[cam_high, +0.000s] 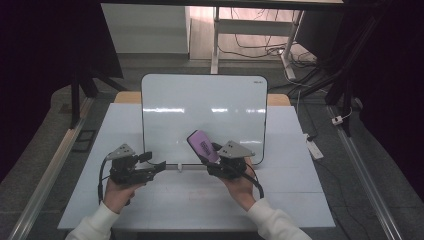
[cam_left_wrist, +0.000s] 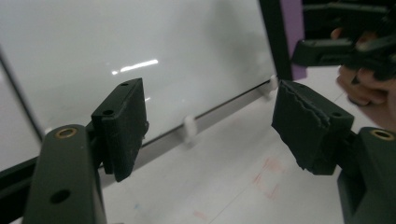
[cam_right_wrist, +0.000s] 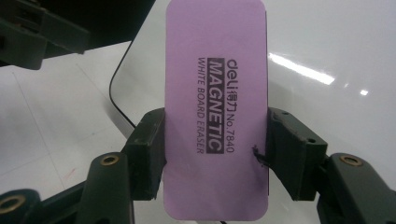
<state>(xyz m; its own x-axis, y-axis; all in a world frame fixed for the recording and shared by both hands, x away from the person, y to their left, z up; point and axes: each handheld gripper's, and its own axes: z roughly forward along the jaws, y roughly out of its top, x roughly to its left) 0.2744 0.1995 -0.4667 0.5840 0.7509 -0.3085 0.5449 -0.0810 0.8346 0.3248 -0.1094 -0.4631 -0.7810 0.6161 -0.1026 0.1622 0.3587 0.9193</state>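
A purple magnetic whiteboard eraser (cam_high: 203, 145) (cam_right_wrist: 215, 112) with black print is clamped by its long sides in my right gripper (cam_high: 216, 155) (cam_right_wrist: 215, 154), which is shut on it and holds it tilted over the near edge of the whiteboard (cam_high: 202, 107). My left gripper (cam_high: 156, 165) (cam_left_wrist: 210, 130) stands open with nothing between its jaws, just short of the board's near left edge (cam_left_wrist: 187, 133). In the left gripper view the eraser (cam_left_wrist: 292, 37) and the right gripper (cam_left_wrist: 345, 46) show at the upper right.
The whiteboard lies flat on a white table (cam_high: 200, 195); faint red marks (cam_left_wrist: 266, 177) stain the table near the board. Beyond the table stand desk legs and cables (cam_high: 260, 47) on the floor, and a power strip (cam_high: 315, 147) lies to the right.
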